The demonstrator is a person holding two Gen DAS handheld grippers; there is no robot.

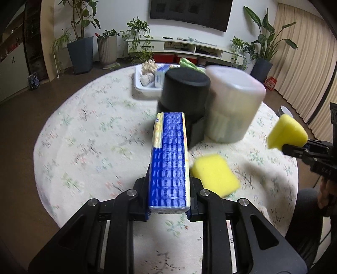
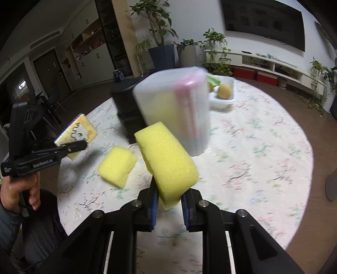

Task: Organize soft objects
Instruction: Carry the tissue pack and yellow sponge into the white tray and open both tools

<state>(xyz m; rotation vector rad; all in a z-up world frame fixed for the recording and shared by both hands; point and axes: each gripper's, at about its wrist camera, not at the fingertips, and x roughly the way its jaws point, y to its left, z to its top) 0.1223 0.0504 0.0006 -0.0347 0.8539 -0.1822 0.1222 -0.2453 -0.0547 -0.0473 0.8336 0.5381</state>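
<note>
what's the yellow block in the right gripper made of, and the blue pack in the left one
Yellow block: looks like open-cell foam sponge, with a matte, pitted surface, pinched in at the right gripper. Blue pack in the left gripper: glossy, crinkled plastic film, likely wrapping tissues.

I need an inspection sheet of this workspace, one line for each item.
Surface: round table with floral cloth.
Job's things: tissue pack and one sponge held; second sponge lies on the cloth; white tray holds soft items.
Clutter: black container, translucent container.
Grippers: left gripper shut on pack; right gripper shut on sponge.
Cables: nothing seen.
Surroundings: plants, TV.
</note>
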